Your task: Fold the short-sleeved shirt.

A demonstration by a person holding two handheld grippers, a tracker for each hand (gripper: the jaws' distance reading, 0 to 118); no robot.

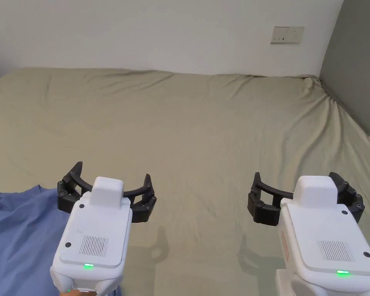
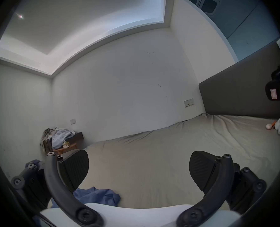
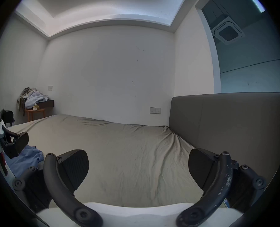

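A blue short-sleeved shirt (image 1: 18, 231) lies rumpled on the bed at the lower left of the head view. My left gripper (image 1: 113, 171) hovers open beside the shirt's right edge, jaws wide apart with nothing between them. In the left gripper view a bunched part of the shirt (image 2: 100, 196) sits just below and between the spread jaws of the left gripper (image 2: 138, 170). My right gripper (image 1: 296, 175) is open over bare sheet, well to the right of the shirt. In the right gripper view, the right gripper (image 3: 138, 168) stands wide open, and the shirt (image 3: 26, 158) lies far left under the left gripper (image 3: 16, 143).
The olive-beige bed sheet (image 1: 203, 127) spreads flat with light wrinkles ahead of both grippers. A grey headboard (image 1: 354, 69) rises on the right and a white wall stands behind. A small table heaped with clothes (image 3: 32, 99) is in the far left corner.
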